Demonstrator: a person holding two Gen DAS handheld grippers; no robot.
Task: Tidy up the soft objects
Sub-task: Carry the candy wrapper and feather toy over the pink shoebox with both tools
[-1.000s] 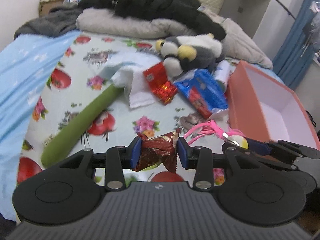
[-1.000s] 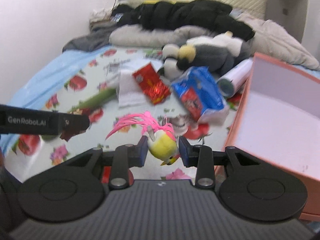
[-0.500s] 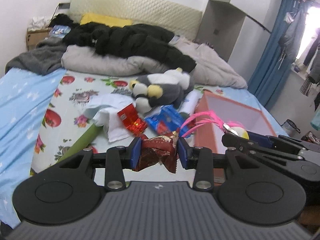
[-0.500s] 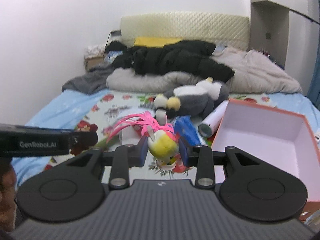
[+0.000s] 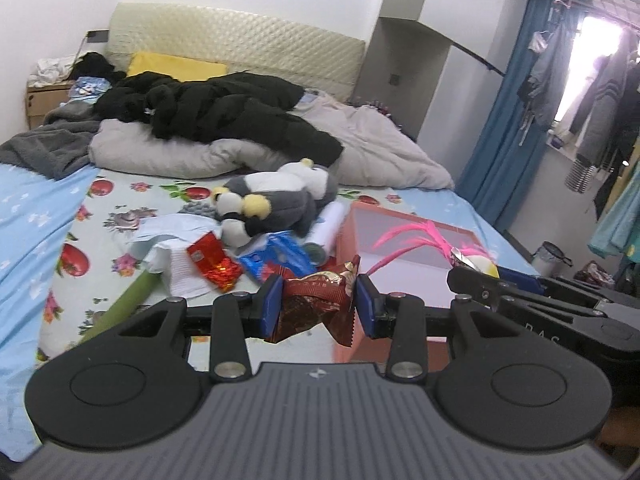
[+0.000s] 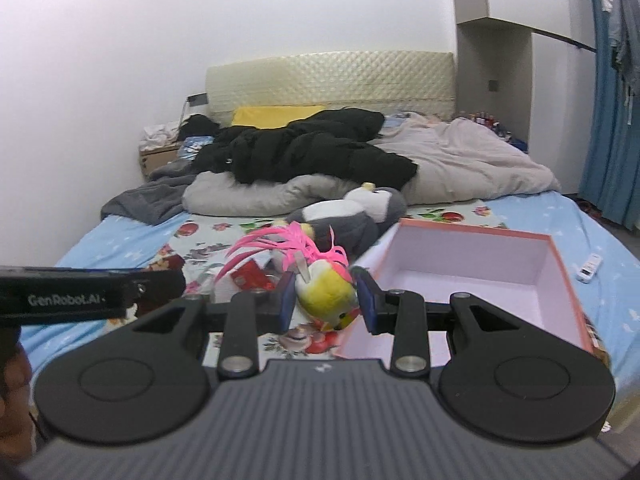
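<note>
My left gripper (image 5: 318,304) is shut on a crumpled dark red snack packet (image 5: 316,306), held above the bed's near edge, left of the orange box (image 5: 404,248). My right gripper (image 6: 326,300) is shut on a small yellow bird toy (image 6: 326,296) with pink feathers (image 6: 276,244), held at the box's (image 6: 472,268) near left corner. The right gripper and the toy (image 5: 476,262) also show at the right of the left wrist view. The box has a pale pink inside. A grey and white plush penguin (image 5: 276,200) lies behind the box.
On the fruit-print sheet (image 5: 112,216) lie a red packet (image 5: 212,260), a blue packet (image 5: 280,260), white paper (image 5: 180,268), a green plush stick (image 5: 120,308) and a white roll (image 5: 332,224). A grey duvet (image 5: 372,152) and black jacket (image 5: 224,112) are piled behind. A white remote (image 6: 590,267) lies right of the box.
Both grippers have risen and pulled back from the bed with their objects still held. The views now look across the bed to the headboard instead of down at the sheet.
</note>
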